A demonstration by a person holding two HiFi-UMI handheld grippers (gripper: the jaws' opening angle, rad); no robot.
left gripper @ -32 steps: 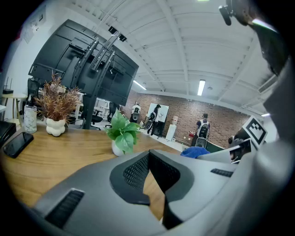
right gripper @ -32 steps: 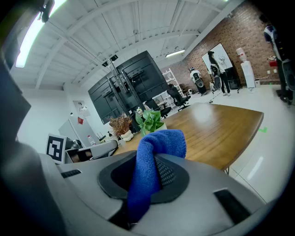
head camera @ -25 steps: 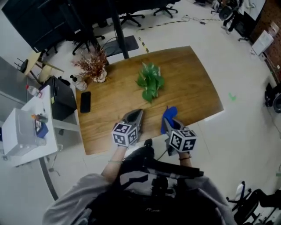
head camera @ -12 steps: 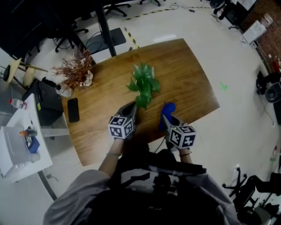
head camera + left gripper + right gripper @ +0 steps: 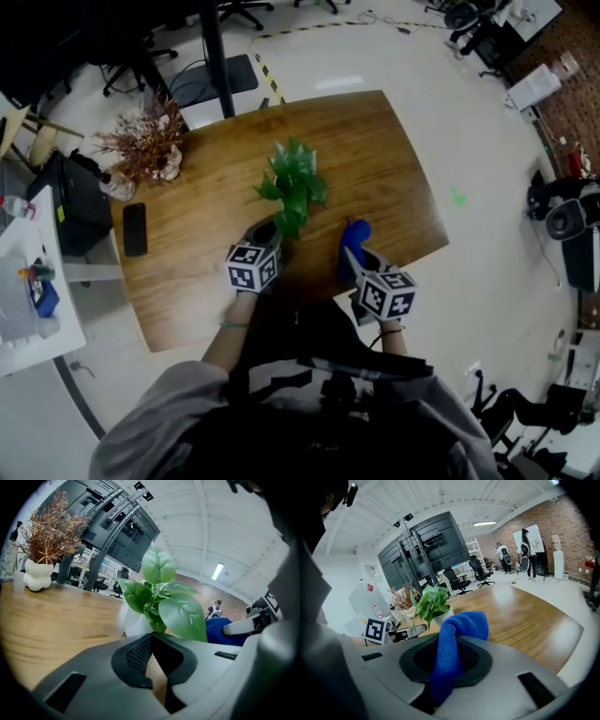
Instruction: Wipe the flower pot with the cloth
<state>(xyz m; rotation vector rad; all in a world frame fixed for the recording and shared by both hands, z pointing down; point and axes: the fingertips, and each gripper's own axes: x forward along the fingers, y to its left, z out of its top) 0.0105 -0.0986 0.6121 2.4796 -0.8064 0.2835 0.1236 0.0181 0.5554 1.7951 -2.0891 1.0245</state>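
Seen from the head view, a brown wooden bench with rounded corners stands on a pale floor.
- Green broad-leaved plant sits near the bench's middle. Its pot is mostly under the leaves from here.
- Left tongs are over the near edge, tips just beside the plant's near left side. Cannot tell whether they touch the pot.
- Right tongs are further right, apart from the plant, with a soft blue cloth bunched at their tips.
- At the bench's far left corner are dried reddish-brown sprigs in a knobbly white vase. A flat black phone lies on the near side of it.

Left gripper view:
- Jaws are narrow, tips together, with only a slit of wood showing behind them. Nothing lies between.
- Smooth white flower pot stands upright on the bench just past the tips, a little left. Big leaves hang over the jaws.
- The cloth and the right tongs show at the right, the sprigs far left.

Right gripper view:
- Jaws are clamped on the cloth. A thick fold rises from between the pads and flops over the tip.
- Pot and plant are further away to the left, clear of the cloth, with the left tongs beside them.
- People stand far off by a brick wall.
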